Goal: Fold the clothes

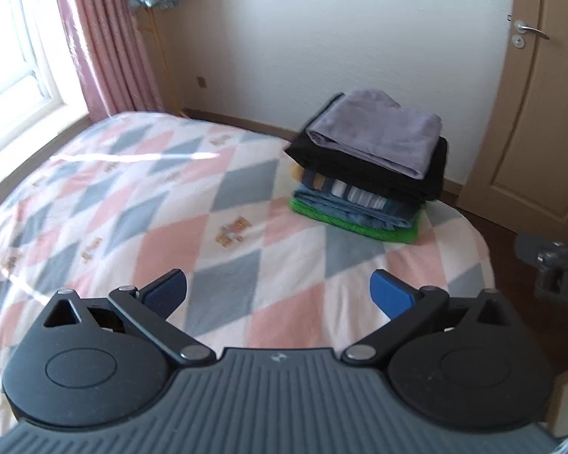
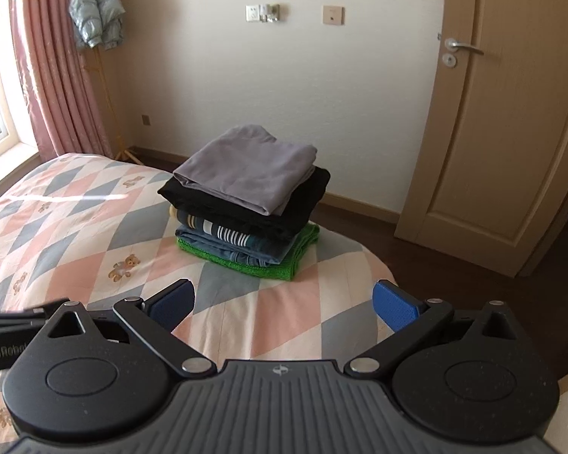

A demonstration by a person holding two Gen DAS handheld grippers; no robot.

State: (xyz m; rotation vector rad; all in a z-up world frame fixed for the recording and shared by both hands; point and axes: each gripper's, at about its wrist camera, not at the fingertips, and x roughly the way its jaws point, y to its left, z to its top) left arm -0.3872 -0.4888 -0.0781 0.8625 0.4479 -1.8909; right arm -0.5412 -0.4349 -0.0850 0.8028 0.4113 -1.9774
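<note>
Clothes stack [image 2: 246, 204] folded on bed [image 2: 75, 227] near its far corner, ahead of right gripper [image 2: 284, 302] (closer, nearly centred), ahead and rightward of left gripper [image 1: 278, 291]. Both spread wide, empty. No loose garment visible.

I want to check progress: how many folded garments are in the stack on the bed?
5 visible, top to bottom: grey, black, striped, blue denim, green. A yellowish edge may hide another.

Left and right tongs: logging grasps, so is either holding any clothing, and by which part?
Nothing is held. The left tongs and right tongs both stand open over the bed, short of the folded stack.
</note>
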